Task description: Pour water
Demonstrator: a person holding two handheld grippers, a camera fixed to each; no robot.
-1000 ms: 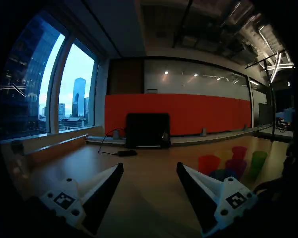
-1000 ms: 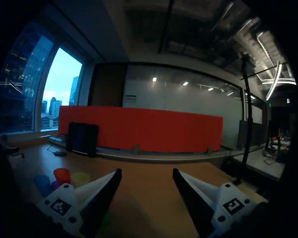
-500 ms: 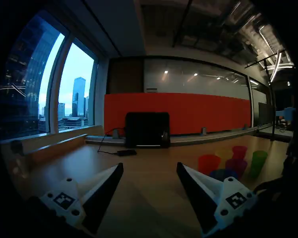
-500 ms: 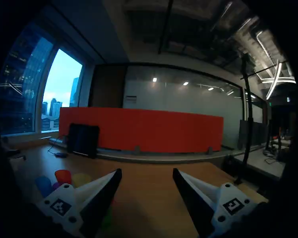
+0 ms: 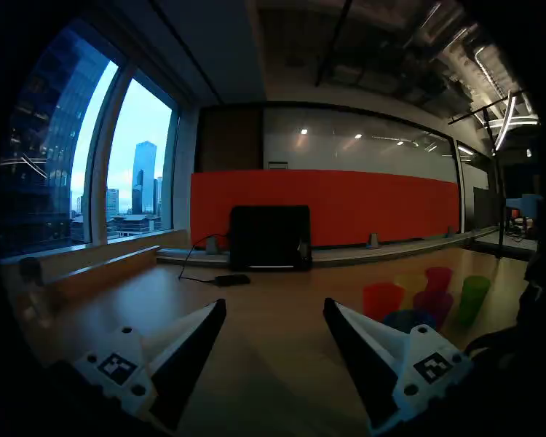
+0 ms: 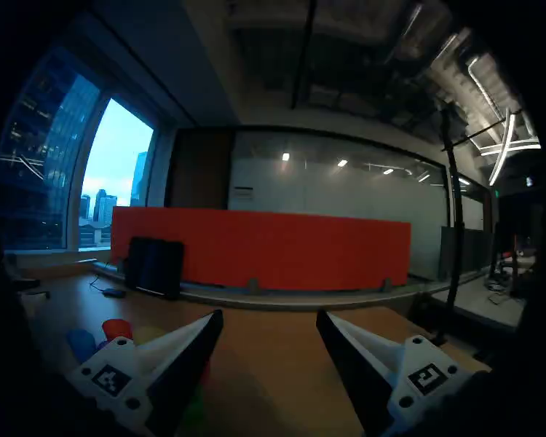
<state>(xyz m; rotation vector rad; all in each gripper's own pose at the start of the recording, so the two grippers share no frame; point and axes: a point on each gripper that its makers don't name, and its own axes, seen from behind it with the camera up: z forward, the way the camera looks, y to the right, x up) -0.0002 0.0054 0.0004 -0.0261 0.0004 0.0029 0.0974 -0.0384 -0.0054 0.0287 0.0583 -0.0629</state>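
Plastic cups (image 5: 427, 300) were bunched together on the wooden table (image 5: 273, 357), just to the right of the left gripper (image 5: 273, 306). There was a red cup (image 5: 382, 297) nearest the middle, a green cup (image 5: 475, 295) on the outside, and a blue cup (image 5: 406, 319) peeking over the finger. That gripper was spread wide with nothing in it. The right gripper (image 6: 269, 319) was the same, fingers apart and empty, with the cups low on its left. A black screen (image 5: 269, 238) stood farther back, in front of the orange partition (image 5: 360, 204).

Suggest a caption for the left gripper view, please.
Open left claw hovers above wooden table, coloured cups clustered to its right.
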